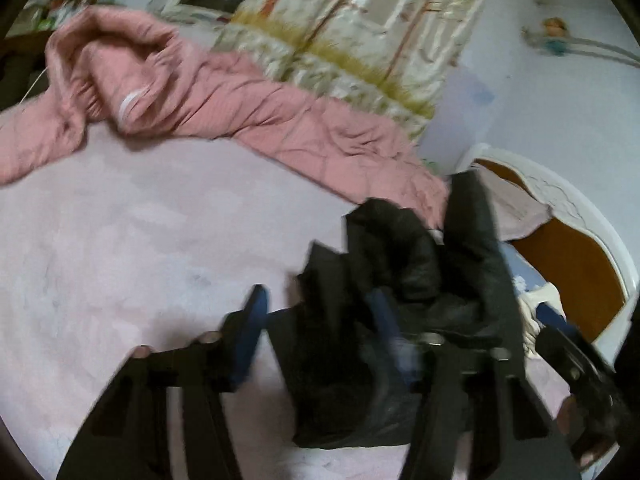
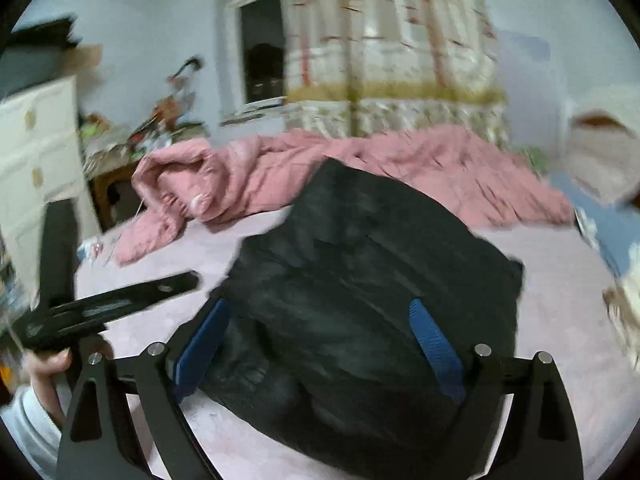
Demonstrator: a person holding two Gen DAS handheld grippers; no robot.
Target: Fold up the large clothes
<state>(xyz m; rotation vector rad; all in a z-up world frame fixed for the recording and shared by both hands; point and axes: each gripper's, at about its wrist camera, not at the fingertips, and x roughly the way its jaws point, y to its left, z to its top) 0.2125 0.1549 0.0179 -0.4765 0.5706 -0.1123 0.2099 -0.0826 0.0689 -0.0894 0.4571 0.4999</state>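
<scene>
Right hand-held gripper (image 2: 320, 344) astride black garment (image 2: 360, 264)

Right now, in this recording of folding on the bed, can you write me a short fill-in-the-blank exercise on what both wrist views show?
1. The bulky garment lying between the right gripper's blue pads is ____ in colour.
2. The right gripper's jaws stand ____, with the pads not pressing on the cloth.
3. The rumpled quilted blanket along the far side of the bed is ____.
4. The patterned curtain hangs beside a ____.

Missing words: black; open; pink; window
</scene>
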